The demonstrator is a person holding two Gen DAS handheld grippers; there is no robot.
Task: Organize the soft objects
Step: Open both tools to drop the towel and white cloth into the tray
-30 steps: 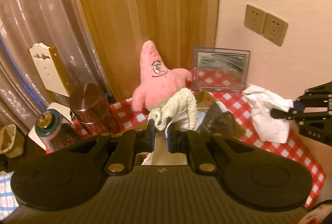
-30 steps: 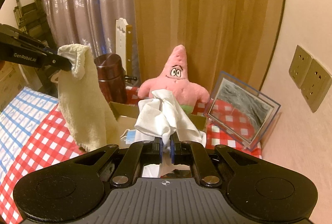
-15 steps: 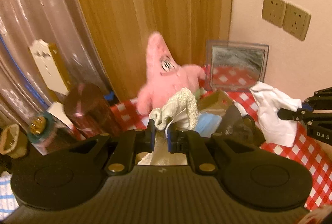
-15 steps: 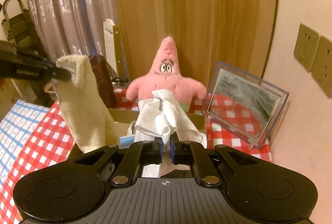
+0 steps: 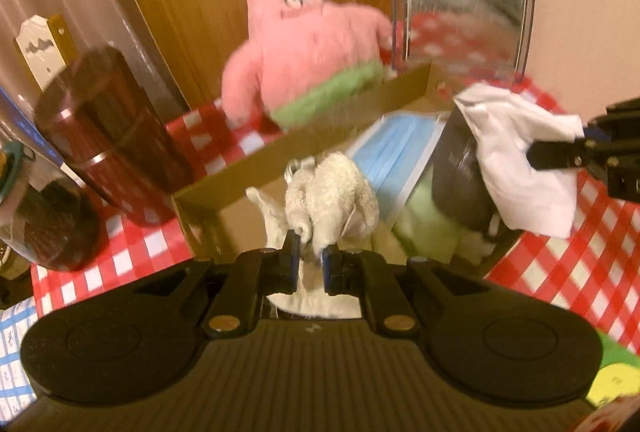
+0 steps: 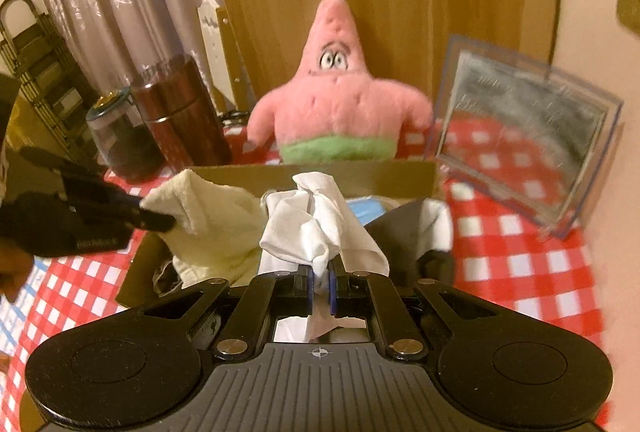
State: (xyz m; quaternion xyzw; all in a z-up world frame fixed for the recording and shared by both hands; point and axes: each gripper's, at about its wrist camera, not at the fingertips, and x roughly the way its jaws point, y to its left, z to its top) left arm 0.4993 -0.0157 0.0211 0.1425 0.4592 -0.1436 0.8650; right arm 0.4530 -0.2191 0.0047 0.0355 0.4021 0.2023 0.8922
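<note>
My left gripper (image 5: 310, 256) is shut on a cream terry towel (image 5: 332, 191) and holds it low over the left end of an open cardboard box (image 5: 320, 135); it also shows in the right wrist view (image 6: 160, 220) with the towel (image 6: 216, 220). My right gripper (image 6: 320, 278) is shut on a white cloth (image 6: 316, 220) over the box (image 6: 360, 173); in the left wrist view it (image 5: 536, 153) holds the cloth (image 5: 520, 155) above the box's right end. Inside lie a blue face mask (image 5: 396, 151), a dark item (image 5: 456, 171) and a pale green cloth (image 5: 424, 224).
A pink star plush (image 6: 340, 103) sits behind the box. A framed mirror (image 6: 524, 135) leans at the back right. A dark red canister (image 5: 116, 139) and a glass jar (image 5: 44, 216) stand at the left on the red checked tablecloth (image 6: 520, 264). Curtains hang behind.
Both grippers have moved forward and down toward the box. The towel and the white cloth have come down from hanging high to just over the box's inside.
</note>
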